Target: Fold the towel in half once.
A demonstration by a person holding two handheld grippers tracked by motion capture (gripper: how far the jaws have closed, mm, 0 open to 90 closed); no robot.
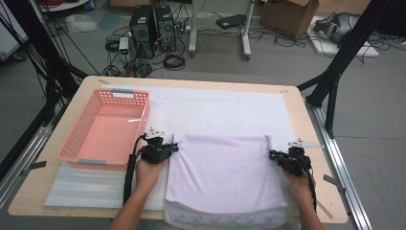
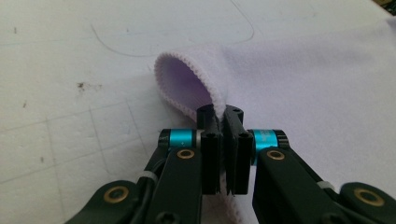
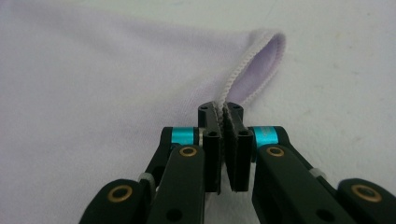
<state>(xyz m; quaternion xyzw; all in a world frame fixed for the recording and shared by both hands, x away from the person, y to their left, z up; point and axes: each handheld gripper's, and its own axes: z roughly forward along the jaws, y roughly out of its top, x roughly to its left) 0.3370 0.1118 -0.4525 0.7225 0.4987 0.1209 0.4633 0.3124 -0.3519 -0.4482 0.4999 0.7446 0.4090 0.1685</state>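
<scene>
On the table, each hand-held gripper (image 2: 222, 114) (image 3: 224, 111) pinches the lilac towel's (image 1: 222, 167) edge.

My worktop (image 1: 311, 143): wood, covered by a white sheet (image 1: 215, 108). On it lie a pink basket (image 1: 107, 127) at left and a folded lilac cloth (image 1: 222, 172).

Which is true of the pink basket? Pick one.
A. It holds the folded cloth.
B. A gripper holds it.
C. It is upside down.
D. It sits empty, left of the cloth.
D: the pink basket stands upright and empty on the table, left of the lilac cloth.
</scene>
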